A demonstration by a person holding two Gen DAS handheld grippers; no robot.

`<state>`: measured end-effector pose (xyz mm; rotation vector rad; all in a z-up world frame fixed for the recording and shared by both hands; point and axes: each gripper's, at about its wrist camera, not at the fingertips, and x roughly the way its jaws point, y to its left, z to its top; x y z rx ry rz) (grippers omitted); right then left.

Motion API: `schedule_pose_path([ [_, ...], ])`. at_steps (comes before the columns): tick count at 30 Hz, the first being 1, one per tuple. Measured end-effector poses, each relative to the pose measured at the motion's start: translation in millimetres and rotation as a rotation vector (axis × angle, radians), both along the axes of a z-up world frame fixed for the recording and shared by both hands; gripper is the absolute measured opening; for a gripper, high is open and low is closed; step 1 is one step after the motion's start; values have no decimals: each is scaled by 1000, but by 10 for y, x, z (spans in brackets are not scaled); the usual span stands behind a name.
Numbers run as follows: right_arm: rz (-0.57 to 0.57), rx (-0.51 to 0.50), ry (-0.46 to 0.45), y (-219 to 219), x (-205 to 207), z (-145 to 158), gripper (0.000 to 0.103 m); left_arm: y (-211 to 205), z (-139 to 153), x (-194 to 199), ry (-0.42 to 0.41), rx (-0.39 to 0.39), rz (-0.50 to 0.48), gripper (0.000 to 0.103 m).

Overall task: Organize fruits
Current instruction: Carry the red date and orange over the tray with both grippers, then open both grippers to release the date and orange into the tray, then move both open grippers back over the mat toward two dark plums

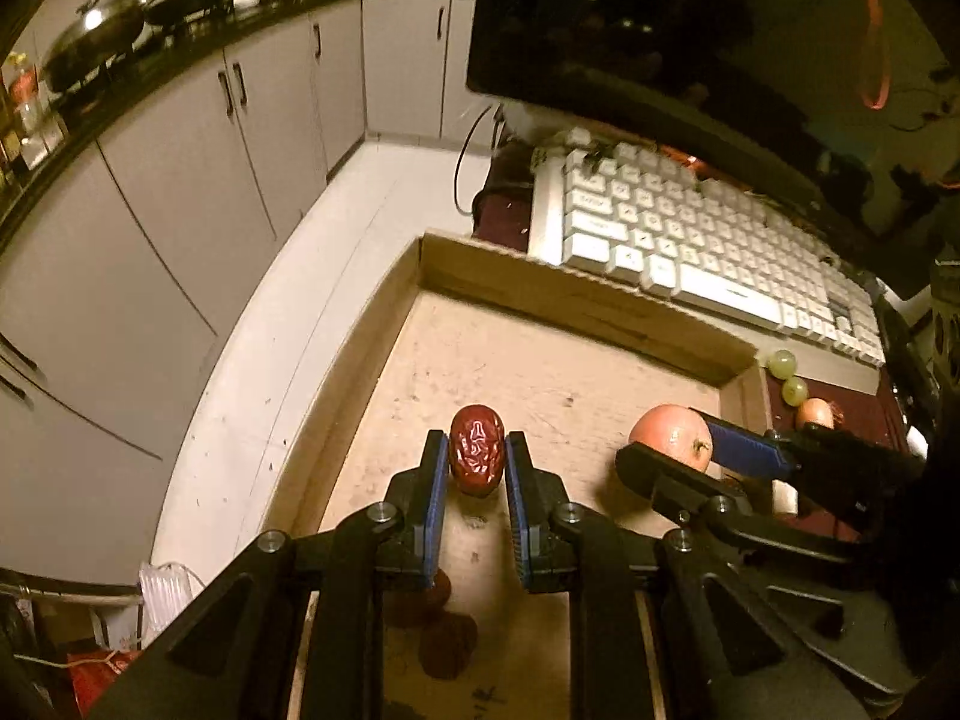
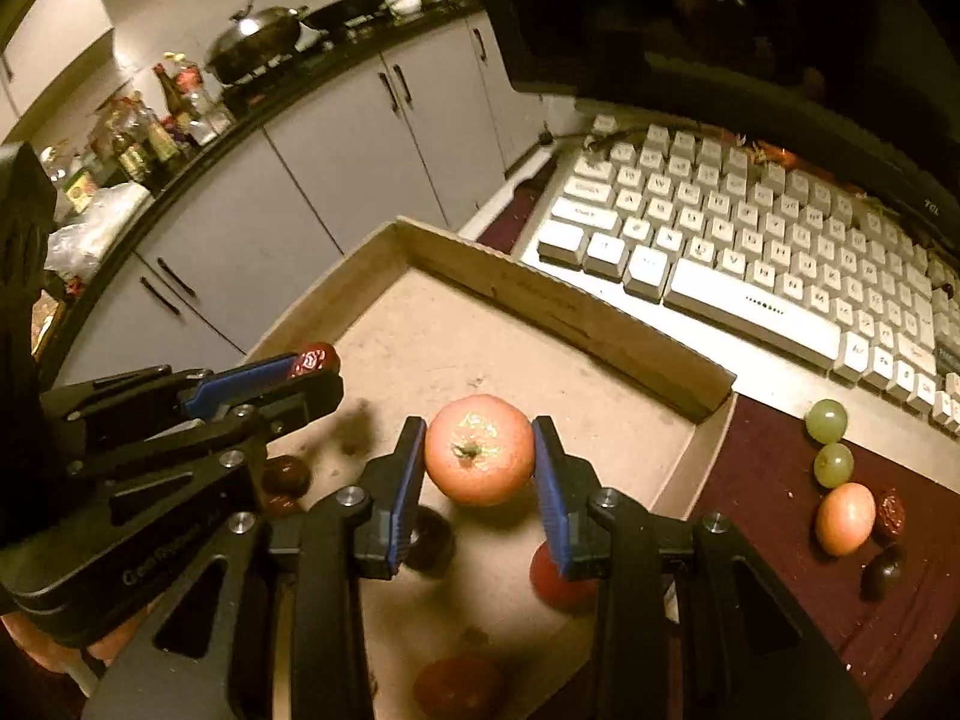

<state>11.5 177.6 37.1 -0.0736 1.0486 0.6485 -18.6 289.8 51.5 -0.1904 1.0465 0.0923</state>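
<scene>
Above the shallow cardboard box, the left gripper clamps a wrinkled red date; the right gripper grips a round orange tangerine. Only the right view shows a dark date on the maroon table.

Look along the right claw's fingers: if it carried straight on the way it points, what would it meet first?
Probably the far wall of the cardboard box, beyond the orange fruit held in the right claw. The white keyboard lies behind that wall. Depth is unclear, so the claw might pass over the wall.
</scene>
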Motion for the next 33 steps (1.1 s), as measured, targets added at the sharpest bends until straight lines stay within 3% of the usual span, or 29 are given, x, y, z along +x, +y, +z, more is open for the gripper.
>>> schedule_pose_path([
  [8, -16, -34, 62, 59, 134, -188, 37, 64, -133, 121, 63, 6, 22, 17],
  [17, -11, -77, 74, 148, 164, -174, 39, 85, -212, 190, 95, 21, 66, 18],
  [19, -6, -66, 91, 148, 193, -171, 42, 98, -218, 174, 101, 24, 71, 24],
  [21, -10, -47, 104, 108, 201, -152, 44, 101, -190, 140, 92, 12, 69, 44],
  [23, 2, -9, 93, 35, 176, -66, 44, 99, -96, 30, 48, 35, 62, 53],
  [27, 10, 72, 21, -234, 86, 197, 49, 132, 174, -269, -64, 99, 50, 55],
  [31, -38, 95, -41, -647, 1, 376, 55, 280, 432, -626, -209, 260, 75, 58],
  [33, -64, 111, -50, -880, -42, 418, 55, 385, 445, -710, -244, 332, 97, 63],
])
